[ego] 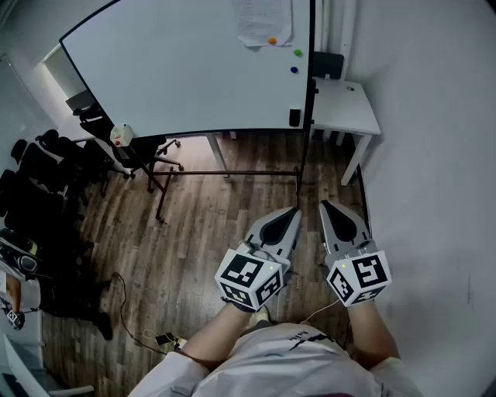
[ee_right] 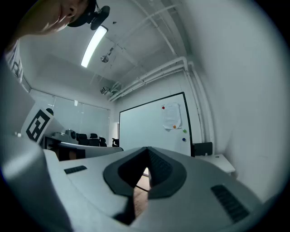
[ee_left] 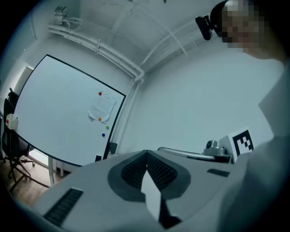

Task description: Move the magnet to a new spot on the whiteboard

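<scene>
1. While neither hand-held gripper is anywhere near it, the whiteboard (ego: 178,70) is standing well ahead on its stand. Walking up square to its right-hand part is looking like the first need.
2. Magnets are sitting near the board's right edge. The orange magnet (ego: 272,40) is pinning the lower edge of a paper sheet (ego: 263,19). The green magnet (ego: 297,53) and the blue magnet (ego: 294,70) are sitting on bare board just right of it. Which one is meant I cannot tell; a free one is looking the safer pick.
3. Left hand-held gripper (ego: 293,211): jaws pressed together, carrying nothing, hanging low over the wood floor.
4. Right hand-held gripper (ego: 325,205): jaws likewise pressed together and empty, just beside the left. It is needing to spread before closing across a magnet's rim.
5. White counter (ego: 345,105): standing just right of the board, probably crowding an approach from that side.
</scene>
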Available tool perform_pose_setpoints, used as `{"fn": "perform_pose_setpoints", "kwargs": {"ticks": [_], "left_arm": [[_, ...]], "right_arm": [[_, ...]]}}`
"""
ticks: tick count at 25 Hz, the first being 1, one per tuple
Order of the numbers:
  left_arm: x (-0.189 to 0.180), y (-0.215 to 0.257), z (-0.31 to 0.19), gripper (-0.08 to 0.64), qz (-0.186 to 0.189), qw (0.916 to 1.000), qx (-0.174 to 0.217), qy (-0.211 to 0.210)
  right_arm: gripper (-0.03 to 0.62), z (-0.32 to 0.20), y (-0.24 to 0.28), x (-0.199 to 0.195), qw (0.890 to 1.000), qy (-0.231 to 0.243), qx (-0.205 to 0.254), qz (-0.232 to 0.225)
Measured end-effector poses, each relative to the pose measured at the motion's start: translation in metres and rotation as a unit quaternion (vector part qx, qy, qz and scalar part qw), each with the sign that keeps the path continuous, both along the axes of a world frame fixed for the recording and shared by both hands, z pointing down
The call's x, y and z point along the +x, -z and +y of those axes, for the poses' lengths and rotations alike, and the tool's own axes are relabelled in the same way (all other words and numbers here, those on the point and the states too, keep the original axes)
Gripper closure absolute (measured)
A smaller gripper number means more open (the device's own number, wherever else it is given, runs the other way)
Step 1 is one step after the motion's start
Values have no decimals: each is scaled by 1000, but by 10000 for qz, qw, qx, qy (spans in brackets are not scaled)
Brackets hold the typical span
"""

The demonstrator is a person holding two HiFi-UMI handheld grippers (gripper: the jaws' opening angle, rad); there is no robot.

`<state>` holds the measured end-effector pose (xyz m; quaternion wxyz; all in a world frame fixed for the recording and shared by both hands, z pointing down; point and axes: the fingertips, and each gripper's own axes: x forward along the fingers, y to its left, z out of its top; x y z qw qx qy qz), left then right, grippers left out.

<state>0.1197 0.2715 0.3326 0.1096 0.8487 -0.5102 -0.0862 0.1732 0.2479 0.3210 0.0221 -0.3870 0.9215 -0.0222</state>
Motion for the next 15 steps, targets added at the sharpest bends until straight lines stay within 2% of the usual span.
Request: {"fn": "perform_pose_setpoints", "kwargs": {"ticks": [5, 15], "left_arm": [[-30, -1, -6, 549, -2, 10000, 1, -47], [-129, 0, -18, 549, 39, 9998, 87, 189]], "right_arm": [[580, -2, 5, -28, 9999, 80, -5, -87], [580, -11, 20, -72, 9981, -348, 75, -498]]}}
